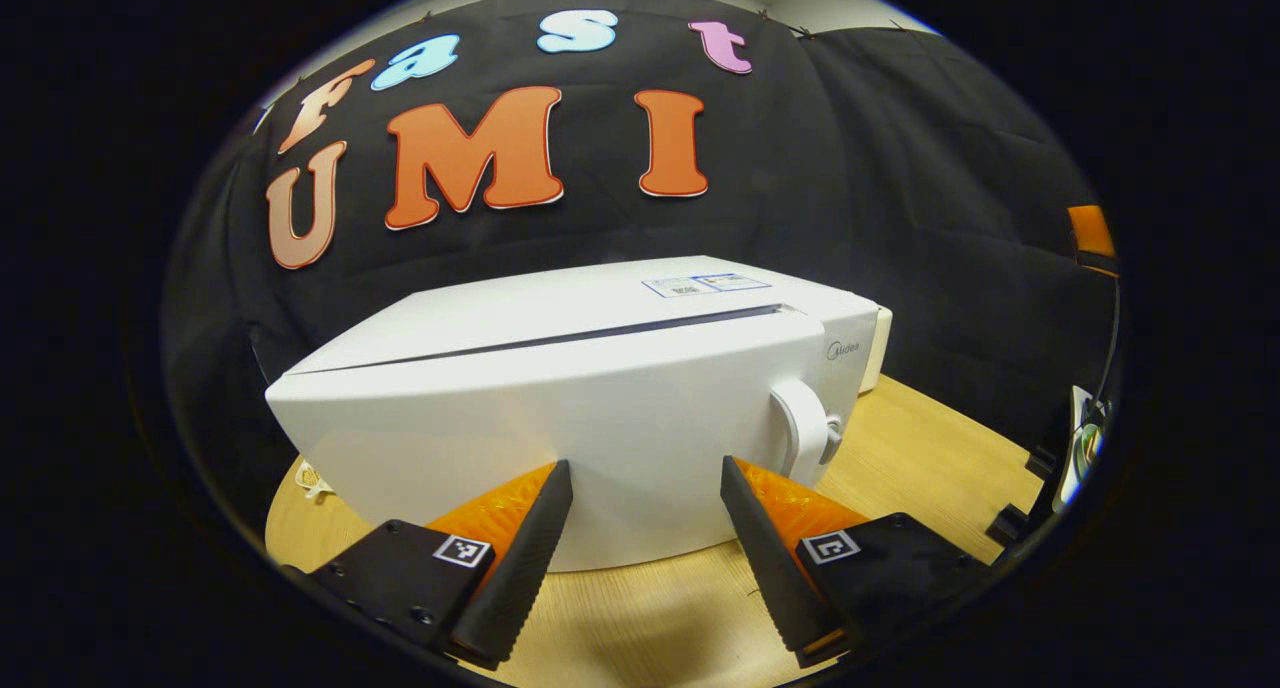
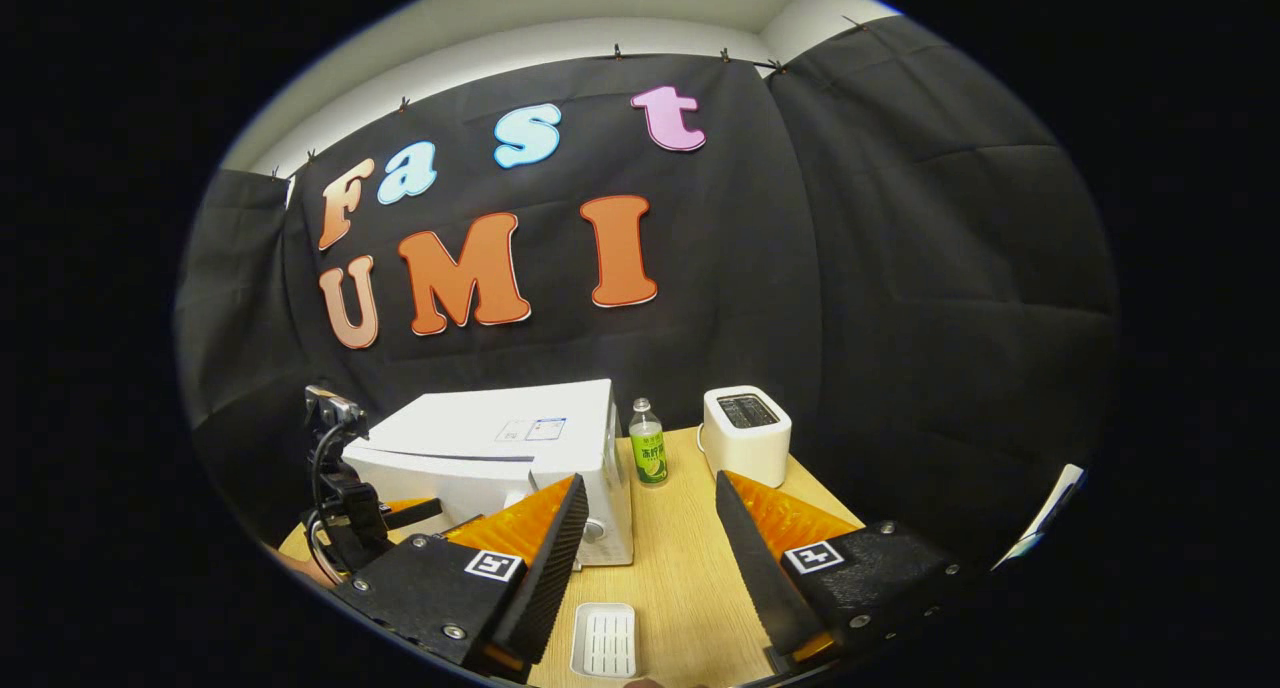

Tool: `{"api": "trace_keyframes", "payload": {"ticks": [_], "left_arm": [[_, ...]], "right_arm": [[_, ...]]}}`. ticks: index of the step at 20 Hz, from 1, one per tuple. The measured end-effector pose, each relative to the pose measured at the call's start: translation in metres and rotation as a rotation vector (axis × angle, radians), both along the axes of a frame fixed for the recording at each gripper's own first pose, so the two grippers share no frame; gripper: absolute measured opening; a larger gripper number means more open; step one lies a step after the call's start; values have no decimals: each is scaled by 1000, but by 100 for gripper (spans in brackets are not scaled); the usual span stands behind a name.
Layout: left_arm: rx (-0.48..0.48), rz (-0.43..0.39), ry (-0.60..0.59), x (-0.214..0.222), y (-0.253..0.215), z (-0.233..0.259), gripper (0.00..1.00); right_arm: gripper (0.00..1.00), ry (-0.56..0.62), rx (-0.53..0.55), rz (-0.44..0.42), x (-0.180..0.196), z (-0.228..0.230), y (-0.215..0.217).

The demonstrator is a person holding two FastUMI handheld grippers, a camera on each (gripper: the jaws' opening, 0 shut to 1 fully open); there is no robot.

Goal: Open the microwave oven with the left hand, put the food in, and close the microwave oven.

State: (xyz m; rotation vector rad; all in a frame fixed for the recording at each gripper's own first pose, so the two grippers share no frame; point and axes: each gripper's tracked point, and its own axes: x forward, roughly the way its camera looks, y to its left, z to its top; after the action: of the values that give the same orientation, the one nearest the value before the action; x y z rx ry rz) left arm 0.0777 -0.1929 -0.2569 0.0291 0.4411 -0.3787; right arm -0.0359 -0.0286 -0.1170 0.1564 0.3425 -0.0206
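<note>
I am holding my left gripper with jaws wide, just before the closed white box-shaped microwave oven on the pale wooden counter. My right gripper, jaws wide too, is hovering right of the microwave, above a small white ribbed rectangular tray; I cannot tell its contents.

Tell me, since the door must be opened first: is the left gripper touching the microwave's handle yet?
Apart. In the left gripper view the left gripper hangs open before the microwave door, and the handle sits to the right of both fingers with white door showing between.
</note>
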Motion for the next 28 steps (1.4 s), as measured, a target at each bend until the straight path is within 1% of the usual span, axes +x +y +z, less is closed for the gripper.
{"api": "trace_keyframes", "payload": {"ticks": [1, 2, 3, 7, 11, 13, 14, 15, 17, 20, 21, 22, 23, 25, 27, 28], "left_arm": [[-9, -2, 3, -2, -4, -1, 92], [-3, -2, 3, -2, -9, -2, 92], [10, 14, 3, -2, -8, -3, 92], [-3, 75, -10, -2, -7, -1, 92], [4, 133, -9, 5, -5, 1, 91], [16, 155, -14, 8, -6, 0, 91], [9, 151, -24, 15, -8, 2, 90], [18, 175, 16, 11, -5, -5, 97], [15, 197, 9, 13, -7, -3, 97], [57, 184, -7, 12, -7, -5, 96], [57, 177, -5, 11, -7, -6, 89], [53, 166, -3, 10, -8, -5, 90], [51, 154, -3, 9, -8, -4, 97], [68, 156, -18, 8, 0, 5, 97], [56, 150, -47, 5, 5, 19, 99], [53, 141, -61, 1, 6, 27, 90]], "right_arm": [[81, 2, -2, 1, 2, 0, -1], [81, 2, 0, 2, 3, -1, -1], [81, 4, 4, 3, 6, -3, -2], [81, 12, 6, 11, 14, -7, -5], [81, 15, 9, 21, 22, -9, -6], [81, 16, 12, 27, 26, -10, -6], [81, 18, 14, 31, 27, -11, -6], [81, 20, 13, 34, 28, -11, -7], [81, 21, 10, 40, 28, -12, -8], [81, 20, 11, 42, 29, -11, -11], [81, 17, 8, 43, 28, -11, -12], [81, 14, 5, 42, 28, -10, -13], [81, 11, 5, 44, 29, -10, -13], [81, 8, 4, 50, 29, -10, -11], [81, -2, -4, 58, 29, -8, -8], [81, -8, -7, 64, 29, -7, -5]]}}
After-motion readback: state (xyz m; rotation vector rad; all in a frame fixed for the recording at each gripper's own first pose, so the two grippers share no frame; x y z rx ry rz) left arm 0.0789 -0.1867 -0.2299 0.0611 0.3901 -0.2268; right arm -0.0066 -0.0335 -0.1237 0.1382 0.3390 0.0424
